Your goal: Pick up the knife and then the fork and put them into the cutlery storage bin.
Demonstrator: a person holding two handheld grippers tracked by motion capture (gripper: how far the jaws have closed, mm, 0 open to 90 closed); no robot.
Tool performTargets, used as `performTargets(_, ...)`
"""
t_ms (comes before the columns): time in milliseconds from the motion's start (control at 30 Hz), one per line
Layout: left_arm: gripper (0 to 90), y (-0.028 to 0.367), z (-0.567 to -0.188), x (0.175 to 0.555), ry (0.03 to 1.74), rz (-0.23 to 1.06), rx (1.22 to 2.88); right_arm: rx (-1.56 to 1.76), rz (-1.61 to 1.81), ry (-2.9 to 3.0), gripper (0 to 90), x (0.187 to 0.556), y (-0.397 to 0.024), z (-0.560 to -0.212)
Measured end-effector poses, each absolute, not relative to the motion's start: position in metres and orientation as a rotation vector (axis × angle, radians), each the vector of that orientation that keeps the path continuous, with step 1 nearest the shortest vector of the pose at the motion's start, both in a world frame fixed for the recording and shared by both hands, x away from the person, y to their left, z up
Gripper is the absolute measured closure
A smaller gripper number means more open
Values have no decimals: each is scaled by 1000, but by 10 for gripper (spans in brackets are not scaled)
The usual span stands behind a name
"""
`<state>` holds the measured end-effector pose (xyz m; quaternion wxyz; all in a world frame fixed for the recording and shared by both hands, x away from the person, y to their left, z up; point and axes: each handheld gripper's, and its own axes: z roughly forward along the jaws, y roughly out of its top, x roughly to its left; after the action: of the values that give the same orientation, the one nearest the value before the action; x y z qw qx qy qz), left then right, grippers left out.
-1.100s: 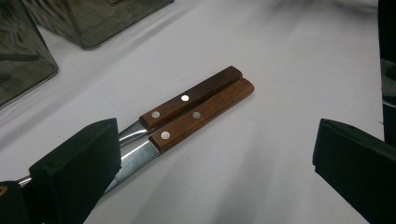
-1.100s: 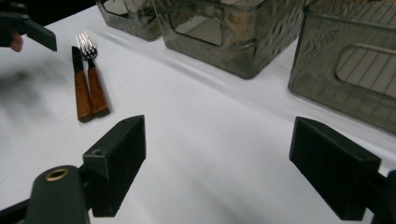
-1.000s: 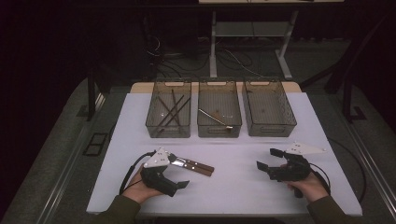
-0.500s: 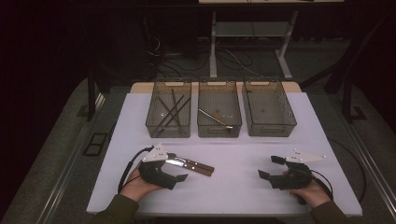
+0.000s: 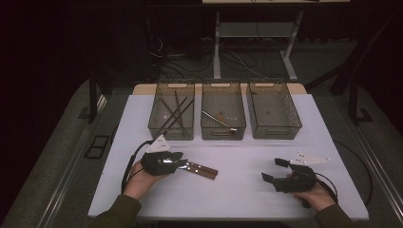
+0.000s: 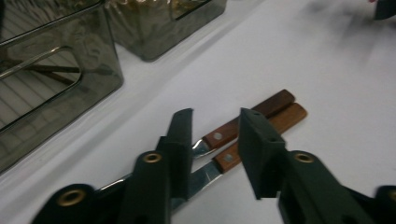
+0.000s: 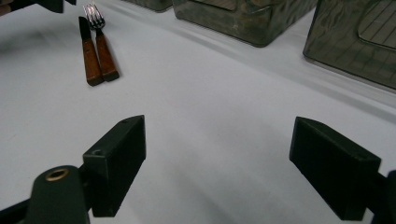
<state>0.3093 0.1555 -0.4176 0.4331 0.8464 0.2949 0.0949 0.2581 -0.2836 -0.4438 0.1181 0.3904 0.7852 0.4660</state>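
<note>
Wooden-handled cutlery, a knife and a fork with brown riveted handles, lies side by side on the white desk, well in front of the left smoky plastic bin and a little toward the middle one. Your left gripper sits over the metal ends of the pair, so the handles stick out past its tips. Its jaws have just been closing; in the left gripper view they straddle the blades with a gap between the pads, and whether a pad already presses on steel you cannot tell from here. Coming in at the blade end probably keeps the handles free, so a piece can be dropped lengthwise into a bin.

The left bin holds thin dark sticks, and the middle bin holds what looks like another wooden-handled utensil, which suggests sorting by kind; the right bin looks nearly bare.

Your right gripper rests released, jaws wide, low over bare desk well to the right of the left bin, likely parked out of the way.
</note>
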Motion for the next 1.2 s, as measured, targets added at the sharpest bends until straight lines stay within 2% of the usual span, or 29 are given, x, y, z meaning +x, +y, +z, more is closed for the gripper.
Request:
performTargets(133,853,157,-420,321,773,244,2118,1147,1366,2297,182,259,-283,-444)
performTargets(200,894,157,-421,326,786,243,2121,1144,1370,2295,182,259,-283,-444)
performTargets(567,897,151,-434,350,825,225,2213,1140,1356,2293,182,260,-282,-444)
performTargets(1200,897,145,-442,348,799,199,2317,1139,1349,2292,182,261,-283,-444)
